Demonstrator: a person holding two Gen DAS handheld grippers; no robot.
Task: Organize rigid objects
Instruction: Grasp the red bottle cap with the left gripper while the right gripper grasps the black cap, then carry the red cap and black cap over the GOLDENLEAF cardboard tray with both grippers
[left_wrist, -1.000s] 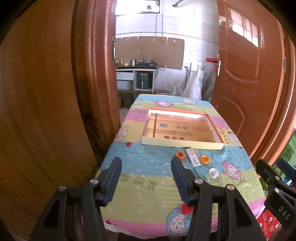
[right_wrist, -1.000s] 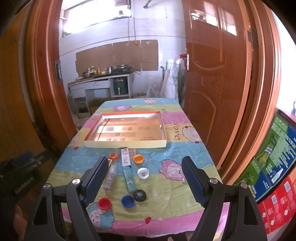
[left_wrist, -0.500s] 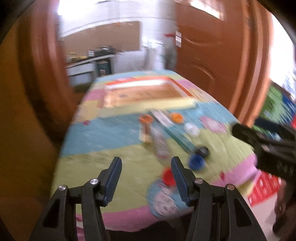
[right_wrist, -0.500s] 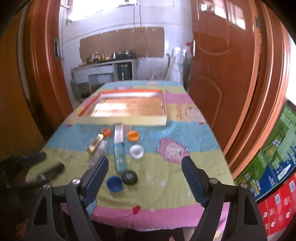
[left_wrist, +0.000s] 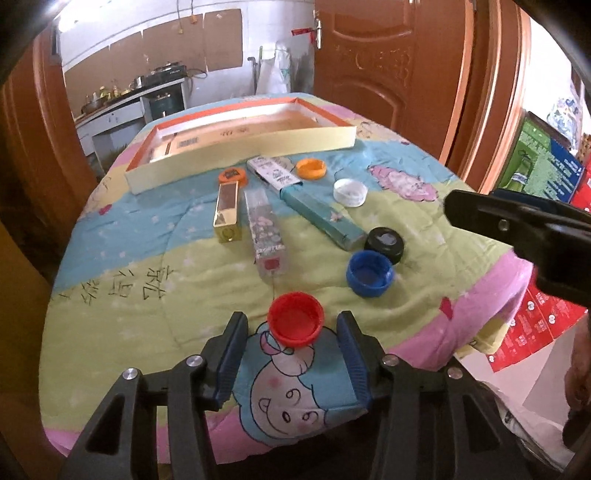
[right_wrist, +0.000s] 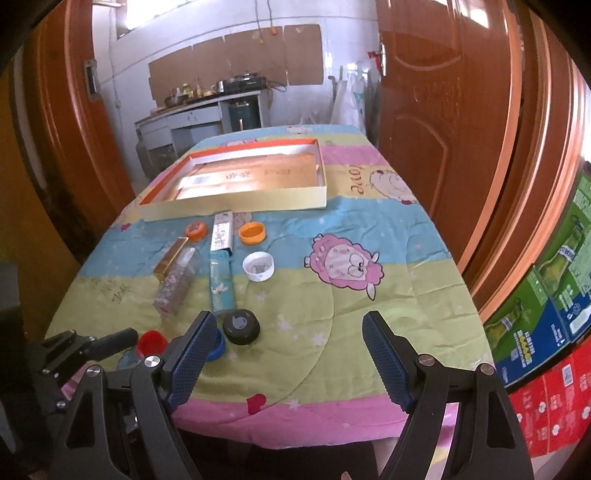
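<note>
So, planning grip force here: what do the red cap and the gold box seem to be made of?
Red cap: likely moulded plastic, smooth with a slight sheen, thin-walled and open side up. Gold box: probably foil-faced card, given its mirror-like shine and crisp folded edges.

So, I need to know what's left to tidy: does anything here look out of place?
Yes. The tray holds no loose items, while caps and small boxes lie scattered on the blanket in front of it. The teal box lies askew. Nothing looks spilled or broken.
</note>
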